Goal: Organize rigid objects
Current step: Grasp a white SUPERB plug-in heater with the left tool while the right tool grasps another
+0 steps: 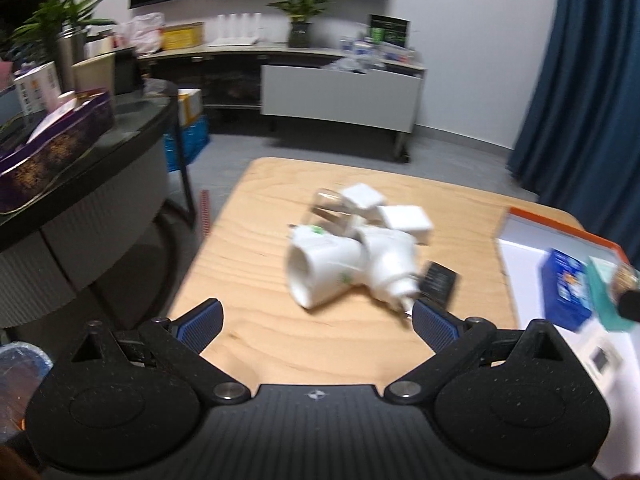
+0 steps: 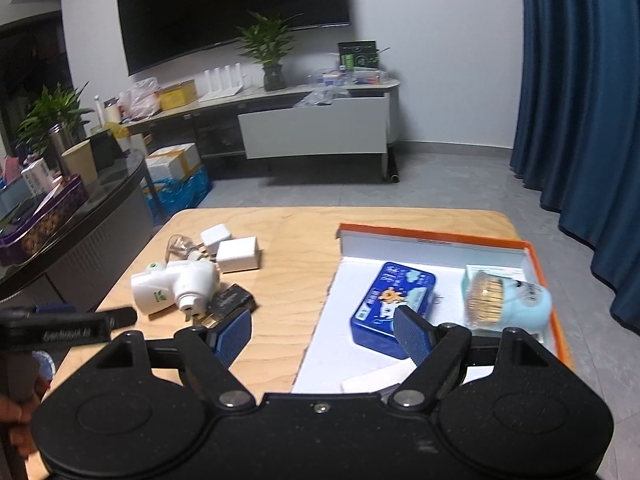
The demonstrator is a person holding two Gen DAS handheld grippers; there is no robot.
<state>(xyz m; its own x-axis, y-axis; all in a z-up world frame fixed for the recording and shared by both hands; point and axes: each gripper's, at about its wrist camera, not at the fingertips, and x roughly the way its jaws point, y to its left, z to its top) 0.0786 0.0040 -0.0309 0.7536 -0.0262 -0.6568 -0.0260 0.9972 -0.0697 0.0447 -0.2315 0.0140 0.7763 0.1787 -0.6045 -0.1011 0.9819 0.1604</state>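
Currently both grippers empty, jaws wide apart. Left gripper [image 1: 316, 318] hovers over the wooden table [image 1: 248, 280]; pile of white plug adapters [image 1: 340, 264] lies just ahead, slightly right of centre. Right gripper [image 2: 322, 330] sits at the near-left edge of the orange-rimmed box [image 2: 536, 252]; blue tin [image 2: 394, 304] inside, touching view of its right finger.

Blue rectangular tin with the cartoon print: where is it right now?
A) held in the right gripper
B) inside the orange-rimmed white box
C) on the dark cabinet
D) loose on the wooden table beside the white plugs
B: the blue rectangular tin lies flat on the white floor of the orange-rimmed white box, and the right gripper is open and empty.
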